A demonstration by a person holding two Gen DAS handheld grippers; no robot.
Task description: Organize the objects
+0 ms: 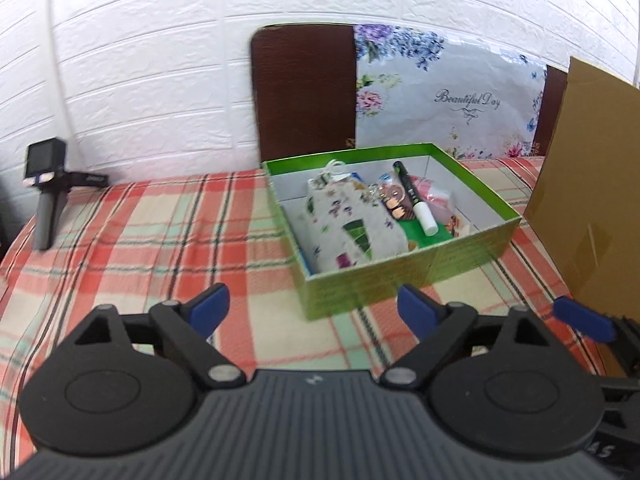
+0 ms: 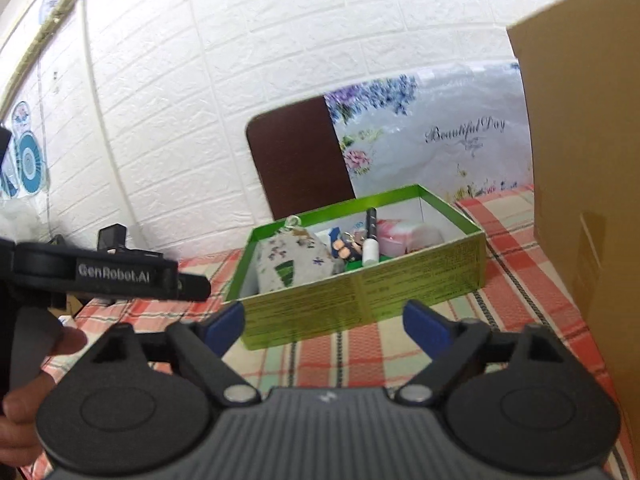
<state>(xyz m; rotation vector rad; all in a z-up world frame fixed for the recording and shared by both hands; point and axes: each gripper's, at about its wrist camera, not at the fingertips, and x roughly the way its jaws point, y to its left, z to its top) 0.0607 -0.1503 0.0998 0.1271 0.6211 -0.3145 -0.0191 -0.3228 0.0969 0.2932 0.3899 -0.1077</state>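
Observation:
A green open box (image 1: 400,280) stands on the plaid cloth, also in the right wrist view (image 2: 360,296). Inside lie a white patterned pouch (image 1: 352,228) (image 2: 292,264), a black-and-white marker (image 1: 416,204) (image 2: 370,240), a small brown keychain figure (image 1: 394,200) (image 2: 344,248) and a pink packet (image 1: 436,196) (image 2: 400,232). My left gripper (image 1: 314,312) is open and empty, just in front of the box. My right gripper (image 2: 324,324) is open and empty, close to the box's near wall. The left gripper's body (image 2: 100,272) shows at the left of the right wrist view.
A tall cardboard panel (image 1: 588,184) (image 2: 588,160) stands right of the box. A dark chair back (image 1: 304,88) with a floral bag (image 1: 452,96) leans at the white brick wall. A small camera on a tripod (image 1: 46,188) stands far left on the cloth (image 1: 140,248).

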